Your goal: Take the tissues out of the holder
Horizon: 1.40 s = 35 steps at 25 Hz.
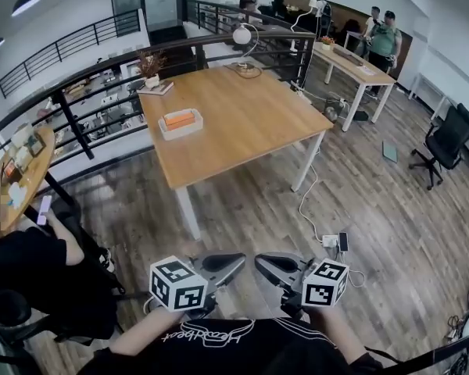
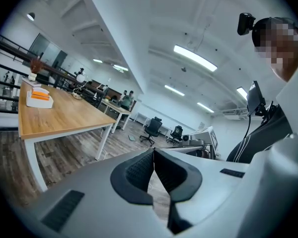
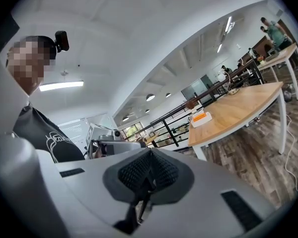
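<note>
Here, in the head view, the left gripper and the right gripper are hovering side by side at the near edge, over the wood floor. The white holder with the orange tissues is sitting far ahead on the wooden table, well apart from both.

In the left gripper view, the fingers are pressing together on nothing, and the holder is lying far left on the table.

In the right gripper view, the fingers are likewise closed and empty, with the holder showing far right on the tabletop.
</note>
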Tool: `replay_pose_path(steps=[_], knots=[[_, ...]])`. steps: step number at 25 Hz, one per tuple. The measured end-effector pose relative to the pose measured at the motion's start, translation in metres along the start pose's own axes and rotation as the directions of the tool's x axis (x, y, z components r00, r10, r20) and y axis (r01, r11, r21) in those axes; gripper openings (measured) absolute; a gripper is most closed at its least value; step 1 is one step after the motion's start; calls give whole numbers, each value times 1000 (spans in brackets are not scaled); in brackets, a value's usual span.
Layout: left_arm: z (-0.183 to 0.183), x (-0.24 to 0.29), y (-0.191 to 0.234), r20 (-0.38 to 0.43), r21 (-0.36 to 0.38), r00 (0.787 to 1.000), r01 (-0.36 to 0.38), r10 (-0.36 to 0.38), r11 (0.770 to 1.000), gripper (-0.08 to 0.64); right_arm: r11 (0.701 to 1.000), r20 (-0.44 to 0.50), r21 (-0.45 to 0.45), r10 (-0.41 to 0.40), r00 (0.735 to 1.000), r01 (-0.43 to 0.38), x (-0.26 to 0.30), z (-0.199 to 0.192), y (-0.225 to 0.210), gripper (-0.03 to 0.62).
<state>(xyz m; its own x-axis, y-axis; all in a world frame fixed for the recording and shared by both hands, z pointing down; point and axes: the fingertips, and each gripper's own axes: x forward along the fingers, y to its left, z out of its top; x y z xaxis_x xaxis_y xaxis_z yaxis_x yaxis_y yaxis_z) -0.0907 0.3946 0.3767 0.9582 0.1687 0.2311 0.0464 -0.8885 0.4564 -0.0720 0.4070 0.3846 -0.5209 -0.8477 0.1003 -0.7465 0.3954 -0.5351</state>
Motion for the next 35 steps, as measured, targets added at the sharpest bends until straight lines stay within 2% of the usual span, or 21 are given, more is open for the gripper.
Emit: replay_pose_path(steps=[4,10,14,19,27,35], knots=[[24,39,-4,17,1,1000,20,-20,1000,14,1000,-4,-21,3,1000,-3,-22,25,-25,17],[44,63,-4,36,20,999,29,-30,999,14,1000,40,-20,-1,999,2,-42,49,-48,17],[47,73,2,27,30,999,32,-33,999,14,1000,49,-14,6,999,-5,-39,52,-60,17],[43,77,24,17,5,1000,20,-20,1000,14,1000,22,17,6,1000,-7,-25,43,-77,17],[62,94,85,15,-11,1000,23,-23,1000,14,1000,16,27,-9,1000,8,15,66,-129,17],[107,109,190,31,-46,999,25,-23,999,14,999,-28,50,-19,999,20,90,104,-205,17]])
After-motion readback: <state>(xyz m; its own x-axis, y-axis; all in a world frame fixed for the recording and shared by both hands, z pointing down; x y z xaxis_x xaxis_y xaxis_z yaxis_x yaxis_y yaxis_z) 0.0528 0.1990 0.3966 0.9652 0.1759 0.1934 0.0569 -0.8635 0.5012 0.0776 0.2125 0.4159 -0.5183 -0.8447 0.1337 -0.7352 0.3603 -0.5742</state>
